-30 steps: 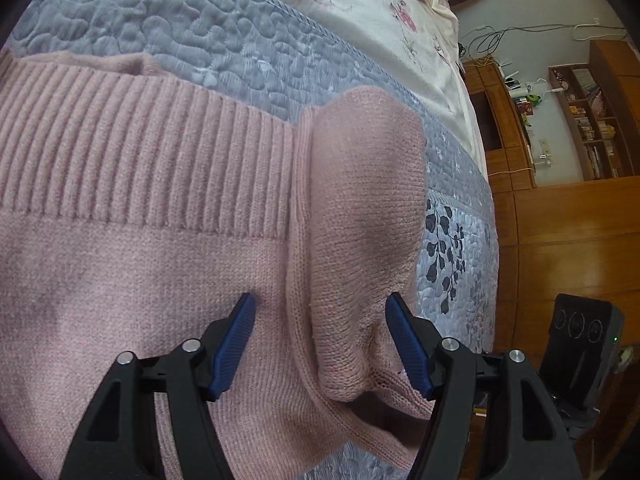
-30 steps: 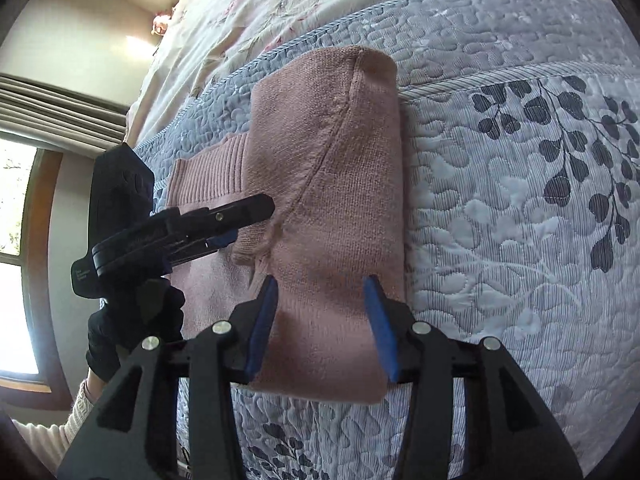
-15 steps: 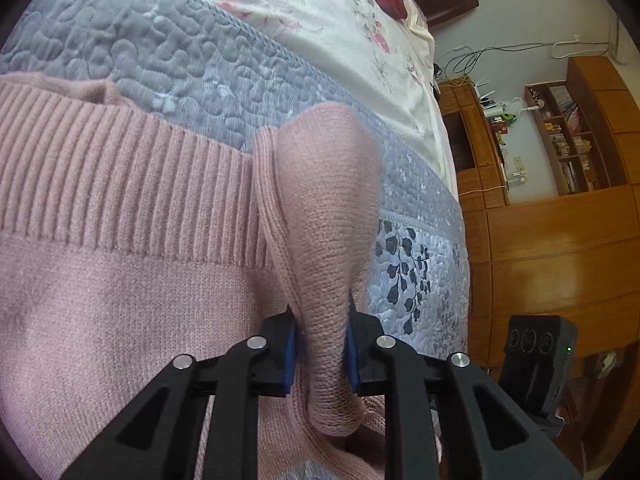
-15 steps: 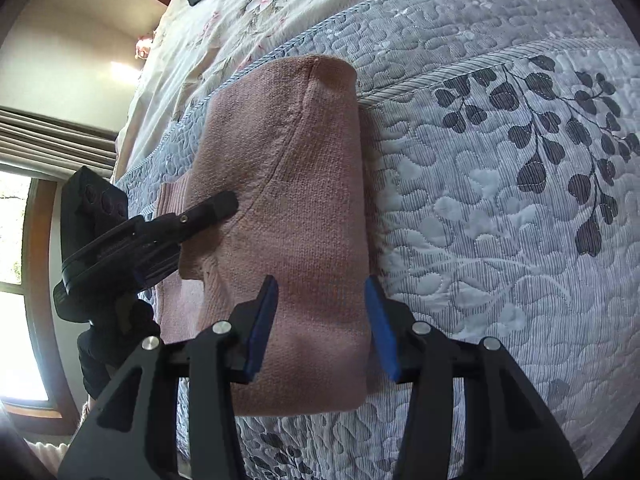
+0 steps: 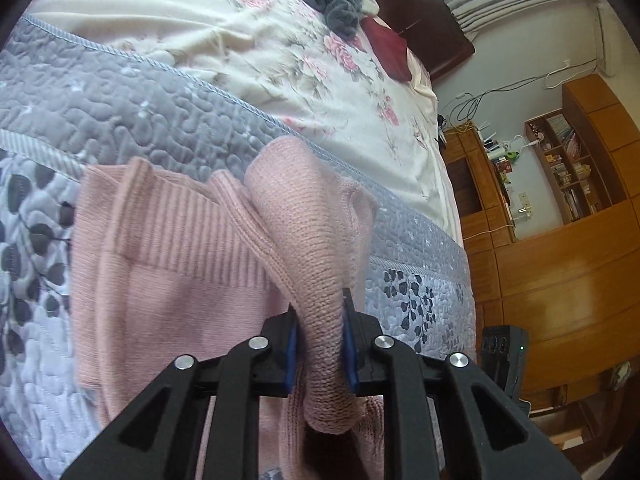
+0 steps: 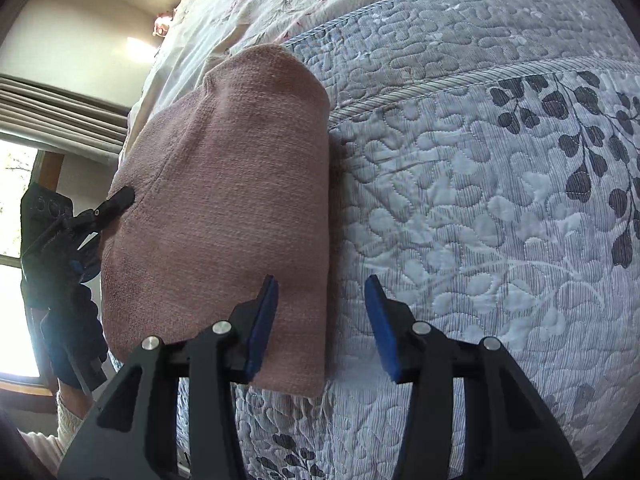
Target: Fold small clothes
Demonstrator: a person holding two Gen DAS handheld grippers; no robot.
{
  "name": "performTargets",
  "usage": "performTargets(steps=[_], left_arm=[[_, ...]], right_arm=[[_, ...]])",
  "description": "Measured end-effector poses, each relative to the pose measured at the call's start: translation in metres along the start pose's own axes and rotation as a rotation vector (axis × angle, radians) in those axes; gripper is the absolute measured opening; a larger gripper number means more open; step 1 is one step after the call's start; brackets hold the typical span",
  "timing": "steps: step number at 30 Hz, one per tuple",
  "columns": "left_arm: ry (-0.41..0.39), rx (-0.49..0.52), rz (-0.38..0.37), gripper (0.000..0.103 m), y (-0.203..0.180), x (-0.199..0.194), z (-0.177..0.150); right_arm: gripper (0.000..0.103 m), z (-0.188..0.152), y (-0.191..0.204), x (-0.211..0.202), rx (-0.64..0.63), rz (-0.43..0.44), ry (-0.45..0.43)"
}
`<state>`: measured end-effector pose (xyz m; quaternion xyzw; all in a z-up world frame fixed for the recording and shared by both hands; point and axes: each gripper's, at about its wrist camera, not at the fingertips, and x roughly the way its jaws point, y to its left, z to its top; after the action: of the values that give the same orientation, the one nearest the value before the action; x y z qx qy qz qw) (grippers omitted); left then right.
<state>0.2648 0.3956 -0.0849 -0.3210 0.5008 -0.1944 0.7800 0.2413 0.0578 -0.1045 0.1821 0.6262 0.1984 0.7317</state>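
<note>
Right now my left hand-held gripper (image 5: 319, 346) is clamped shut on a raised fold of the pink knitted sweater (image 5: 168, 280), the blue pads (image 5: 293, 354) pinching a thick ridge of knit that stands up between them. In the left wrist view the sweater lies on the grey quilted bedspread with the dark leaf print (image 5: 120, 108), its ribbed band running toward nine o'clock of the gripper and the pinched ridge climbing toward twelve o'clock. Beyond it, toward one o'clock, lies the cream floral sheet (image 5: 280, 48).

Moving right, my right hand-held gripper (image 6: 322, 322) hangs open and holds nothing. Its left pad sits over the near right edge of the sweater, while its right pad is over bare bedspread at three o'clock of the garment. From this side the sweater looks like a long, narrow block already doubled lengthwise, stretching from the gripper toward eleven o'clock.

I judge the fold to be under way: the left side is lifted and the right end is not yet taken. The next move, I think, calls for shifting the right gripper toward nine o'clock so both pads straddle the near edge, closing on it, then carrying both ends over together so the knit lands flat without bunching.
</note>
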Motion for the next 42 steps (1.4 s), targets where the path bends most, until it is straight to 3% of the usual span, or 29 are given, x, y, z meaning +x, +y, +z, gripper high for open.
performTargets(steps=[12,17,20,21,22,28,30,34,36,37,40,42], left_arm=[[-0.068,-0.085,0.097,0.017,0.068,-0.048,0.001],[-0.007,-0.124,0.157,0.017,0.109,-0.022,-0.010],[-0.011,-0.166,0.137,0.022,0.124,-0.016,-0.016],[-0.015,-0.183,0.141,0.034,0.124,-0.019,-0.017],[-0.025,-0.190,0.155,0.038,0.123,-0.025,-0.019],[-0.013,-0.162,0.148,0.051,0.097,-0.058,-0.046],[0.022,-0.145,0.146,0.056,0.086,-0.060,-0.061],[0.094,-0.122,0.140,0.057,0.071,-0.046,-0.089],[0.111,-0.115,0.191,0.054,0.072,-0.037,-0.097],[0.115,-0.130,0.201,0.046,0.075,-0.033,-0.099],[0.114,-0.204,0.181,0.019,0.089,-0.031,-0.101],[0.103,-0.224,0.149,0.015,0.093,-0.036,-0.100]], right_arm=[[0.052,-0.009,0.047,0.034,-0.120,0.035,0.080],[0.053,-0.014,0.056,0.056,-0.134,0.024,0.129],[0.053,-0.015,0.056,0.065,-0.129,0.013,0.147],[0.053,-0.015,0.056,0.065,-0.127,0.013,0.147],[0.053,-0.016,0.056,0.065,-0.124,0.013,0.146],[0.060,-0.021,0.053,0.063,-0.098,0.036,0.165],[0.060,-0.028,0.050,0.063,-0.094,0.048,0.179],[0.062,-0.036,0.051,0.075,-0.083,0.043,0.214],[0.062,-0.039,0.052,0.081,-0.075,0.056,0.238],[0.062,-0.040,0.053,0.084,-0.074,0.054,0.250],[0.032,-0.042,0.057,0.086,-0.089,0.057,0.281],[0.024,-0.041,0.065,0.078,-0.123,0.062,0.264]])
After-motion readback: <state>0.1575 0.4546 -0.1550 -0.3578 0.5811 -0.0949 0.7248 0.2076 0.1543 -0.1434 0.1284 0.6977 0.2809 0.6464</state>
